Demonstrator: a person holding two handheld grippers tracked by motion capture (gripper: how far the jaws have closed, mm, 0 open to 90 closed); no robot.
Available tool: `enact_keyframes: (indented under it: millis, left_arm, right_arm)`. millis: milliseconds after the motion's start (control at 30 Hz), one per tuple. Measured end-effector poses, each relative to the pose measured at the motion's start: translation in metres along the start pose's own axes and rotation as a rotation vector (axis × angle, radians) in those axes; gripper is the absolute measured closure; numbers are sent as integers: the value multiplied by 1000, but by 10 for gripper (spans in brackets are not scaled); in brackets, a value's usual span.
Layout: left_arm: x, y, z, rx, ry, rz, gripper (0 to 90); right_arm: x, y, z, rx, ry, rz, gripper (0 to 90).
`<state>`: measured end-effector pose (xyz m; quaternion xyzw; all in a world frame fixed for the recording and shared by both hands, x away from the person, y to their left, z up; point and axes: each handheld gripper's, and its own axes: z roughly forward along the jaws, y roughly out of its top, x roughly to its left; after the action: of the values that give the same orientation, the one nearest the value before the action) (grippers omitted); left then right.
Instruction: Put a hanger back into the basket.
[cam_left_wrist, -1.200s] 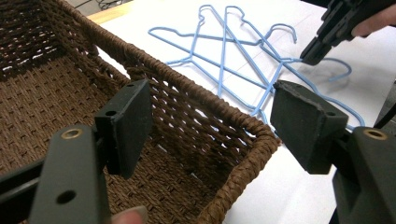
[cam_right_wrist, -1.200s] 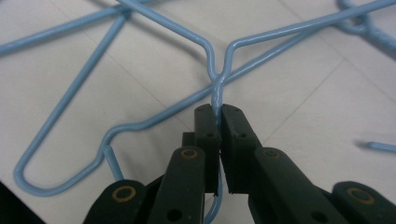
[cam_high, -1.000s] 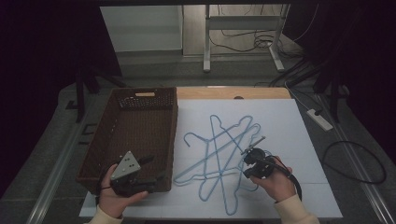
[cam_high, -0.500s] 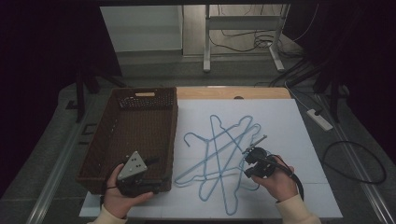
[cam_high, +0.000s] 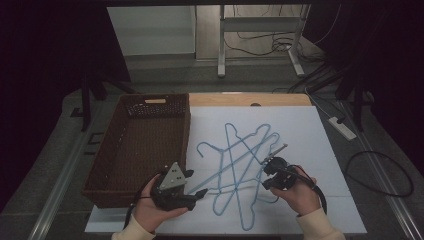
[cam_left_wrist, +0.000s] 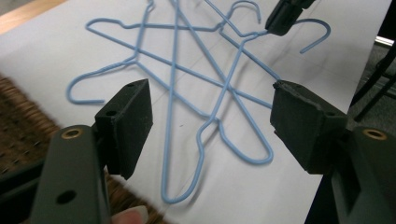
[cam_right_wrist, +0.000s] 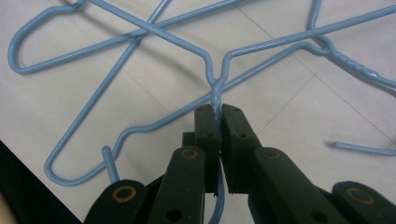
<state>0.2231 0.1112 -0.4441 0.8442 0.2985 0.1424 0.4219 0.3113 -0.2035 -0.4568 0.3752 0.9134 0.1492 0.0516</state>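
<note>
Blue wire hanger neck pinched in right gripper; left gripper wide open, empty

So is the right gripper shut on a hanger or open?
Shut on one: the right gripper has its jaws pinched on the neck of a blue hanger, with no gap showing.

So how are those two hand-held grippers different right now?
The left gripper has its jaws wide apart with nothing between them, while the right gripper has its jaws shut on the neck of a blue wire hanger. The left sits beside the wicker basket; the right is over the hanger pile. Both have black jaws and rest in a hand.
</note>
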Motion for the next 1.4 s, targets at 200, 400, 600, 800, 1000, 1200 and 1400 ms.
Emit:
enact_keyframes:
  millis: [200,400,600,800,1000,1200,1400]
  left_arm:
    - [-9,7,14,25,-26,19,294]
    - [-19,16,31,59,-42,45,294]
    - [-23,22,52,107,-65,63,293]
    - [-22,26,76,159,-72,66,294]
    - [-25,32,99,206,-62,62,303]
    - [-25,37,125,252,-44,85,319]
    - [-21,35,147,290,-40,78,441]
  right_arm:
    - [0,0,0,-2,0,-1,862]
    - [0,0,-1,0,-1,-3,862]
    - [0,0,-1,-1,2,-3,862]
    - [0,0,-1,1,3,-4,861]
    - [0,0,-1,1,4,-4,861]
    - [1,0,-2,0,1,-8,861]
    - [0,0,-4,-11,5,-7,861]
